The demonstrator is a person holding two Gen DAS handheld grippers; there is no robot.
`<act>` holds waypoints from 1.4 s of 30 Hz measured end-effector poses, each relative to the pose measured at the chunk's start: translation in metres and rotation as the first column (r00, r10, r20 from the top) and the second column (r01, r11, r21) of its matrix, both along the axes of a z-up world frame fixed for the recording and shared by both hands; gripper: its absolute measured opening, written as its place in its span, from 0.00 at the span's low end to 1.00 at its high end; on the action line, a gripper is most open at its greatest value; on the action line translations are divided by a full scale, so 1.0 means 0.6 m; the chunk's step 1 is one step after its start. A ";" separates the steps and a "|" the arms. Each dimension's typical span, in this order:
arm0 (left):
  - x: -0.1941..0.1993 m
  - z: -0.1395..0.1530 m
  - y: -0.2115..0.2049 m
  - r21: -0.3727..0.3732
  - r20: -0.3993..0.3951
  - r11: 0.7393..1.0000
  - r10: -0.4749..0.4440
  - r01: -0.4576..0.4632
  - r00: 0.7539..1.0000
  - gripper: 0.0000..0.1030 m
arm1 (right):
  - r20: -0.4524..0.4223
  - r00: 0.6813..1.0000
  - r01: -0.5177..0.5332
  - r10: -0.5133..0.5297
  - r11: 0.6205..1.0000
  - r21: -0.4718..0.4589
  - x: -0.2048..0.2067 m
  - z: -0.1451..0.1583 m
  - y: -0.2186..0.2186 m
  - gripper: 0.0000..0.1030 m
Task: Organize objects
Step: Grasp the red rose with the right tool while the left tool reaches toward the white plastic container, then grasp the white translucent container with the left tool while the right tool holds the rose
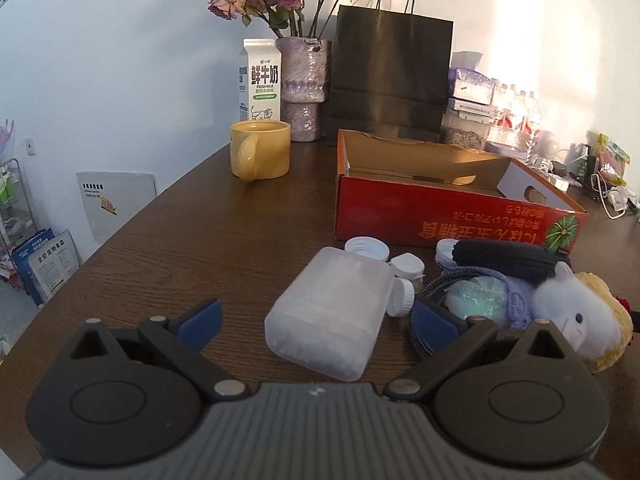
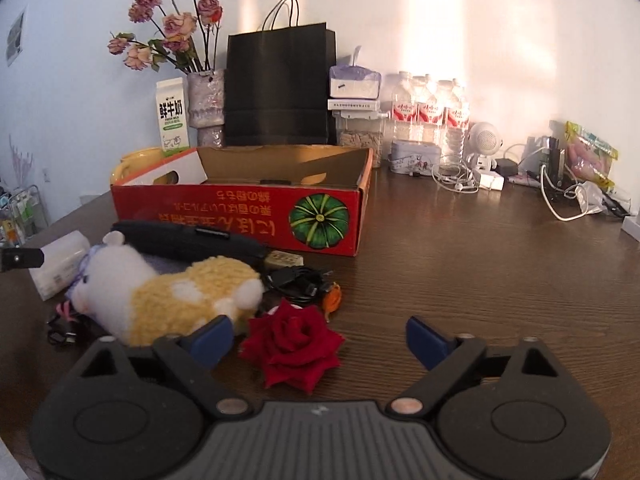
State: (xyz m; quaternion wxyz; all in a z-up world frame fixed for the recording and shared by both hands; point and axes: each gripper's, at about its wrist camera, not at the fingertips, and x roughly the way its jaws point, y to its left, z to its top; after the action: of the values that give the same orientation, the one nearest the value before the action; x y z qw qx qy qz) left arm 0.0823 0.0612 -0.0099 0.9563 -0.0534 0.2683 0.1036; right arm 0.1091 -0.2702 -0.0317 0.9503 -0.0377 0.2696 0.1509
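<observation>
Both tools open-jawed: left tool [image 1: 316, 320] around frosted bottle [image 1: 332, 312], right tool [image 2: 318, 336] by red rose [image 2: 292, 344]

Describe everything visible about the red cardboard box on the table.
The red cardboard box is a shallow open tray, plain brown inside and apparently empty. Its red front carries upside-down yellow lettering and a green pumpkin picture; one white end flap has a cut-out handle hole. It sits flat on the wooden table, before the black paper bag, with the clutter at its front side.
</observation>
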 end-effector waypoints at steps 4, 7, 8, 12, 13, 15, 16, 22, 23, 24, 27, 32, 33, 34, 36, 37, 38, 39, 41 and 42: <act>0.010 -0.002 -0.001 0.005 -0.011 1.000 0.014 -0.014 1.000 1.00 | -0.028 0.998 -0.049 0.049 0.999 -0.008 0.017 -0.009 0.000 0.76; 0.015 -0.004 -0.002 0.006 -0.017 1.000 0.017 -0.016 1.000 1.00 | -0.036 0.995 -0.088 0.088 0.996 0.000 0.025 -0.014 0.006 0.61; 0.017 -0.004 -0.002 0.006 -0.020 1.000 0.018 -0.018 1.000 1.00 | -0.039 0.994 -0.101 0.101 0.995 -0.001 0.026 -0.016 0.011 0.57; 0.021 -0.007 0.001 0.008 -0.028 1.000 0.027 -0.027 0.999 1.00 | -0.055 0.991 -0.125 0.124 0.992 -0.011 0.036 -0.021 0.020 0.50; 0.022 -0.008 0.002 0.008 -0.030 1.000 0.029 -0.029 0.999 1.00 | -0.054 0.990 -0.127 0.126 0.992 -0.001 0.037 -0.022 0.018 0.48; 0.025 -0.008 0.004 0.010 -0.033 0.999 0.032 -0.032 0.999 1.00 | -0.051 0.991 -0.125 0.126 0.992 0.019 0.035 -0.024 0.014 0.45; 0.027 -0.008 0.004 0.011 -0.033 0.999 0.032 -0.032 0.999 1.00 | -0.048 0.992 -0.120 0.121 0.992 0.030 0.035 -0.023 0.012 0.41; 0.034 -0.011 0.006 0.016 -0.037 0.999 0.032 -0.032 0.999 1.00 | 0.005 0.996 -0.084 0.084 0.992 0.094 0.024 -0.017 -0.010 0.35; 0.034 -0.012 0.006 0.016 -0.037 0.999 0.031 -0.030 0.999 1.00 | 0.002 0.997 -0.079 0.079 0.991 0.106 0.023 -0.019 -0.013 0.35; 0.034 -0.012 0.006 0.019 -0.038 0.999 0.029 -0.028 0.999 1.00 | -0.006 0.997 -0.078 0.079 0.990 0.117 0.022 -0.023 -0.014 0.35; 0.037 -0.015 0.007 0.026 -0.046 0.999 0.027 -0.026 0.999 1.00 | 0.026 0.998 -0.065 0.062 0.989 0.136 0.008 -0.027 -0.018 0.32; 0.043 -0.016 0.008 0.053 -0.047 0.999 0.010 -0.007 0.999 1.00 | 0.073 0.996 -0.053 0.043 0.988 0.144 -0.003 -0.024 -0.020 0.32; 0.046 -0.017 0.009 0.058 -0.049 0.998 0.002 0.001 0.999 1.00 | 0.078 0.996 -0.054 0.043 0.988 0.146 -0.003 -0.023 -0.019 0.32; 0.050 -0.017 0.010 0.062 -0.052 0.998 -0.009 0.012 0.999 1.00 | 0.082 0.996 -0.054 0.042 0.988 0.146 -0.004 -0.023 -0.019 0.32; 0.060 -0.019 0.011 0.071 -0.066 0.997 -0.029 0.034 0.997 1.00 | 0.091 0.995 -0.057 0.044 0.987 0.150 -0.007 -0.022 -0.018 0.32; 0.065 -0.020 0.010 0.077 -0.072 0.996 -0.038 0.043 0.997 1.00 | 0.097 0.994 -0.058 0.043 0.987 0.151 -0.008 -0.021 -0.017 0.32; 0.070 -0.021 0.010 0.083 -0.079 0.995 -0.044 0.051 0.996 1.00 | 0.104 0.994 -0.057 0.042 0.987 0.153 -0.009 -0.019 -0.017 0.32; 0.075 -0.022 0.010 0.087 -0.087 0.995 -0.050 0.057 0.995 1.00 | 0.107 0.993 -0.059 0.042 0.986 0.156 -0.010 -0.017 -0.016 0.32; 0.082 -0.025 0.009 0.086 -0.094 0.993 -0.076 0.084 0.993 1.00 | 0.115 0.992 -0.062 0.044 0.986 0.157 -0.013 -0.012 -0.014 0.32; 0.086 -0.028 0.009 0.083 -0.101 0.992 -0.083 0.091 0.991 1.00 | 0.117 0.992 -0.063 0.045 0.986 0.156 -0.013 -0.011 -0.013 0.32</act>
State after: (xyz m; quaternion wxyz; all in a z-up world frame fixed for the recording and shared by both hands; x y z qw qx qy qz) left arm 0.1339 0.0665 -0.0264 0.9472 0.0054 0.3116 0.0759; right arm 0.1011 -0.2783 -0.0381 0.9596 0.0224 0.2013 0.1953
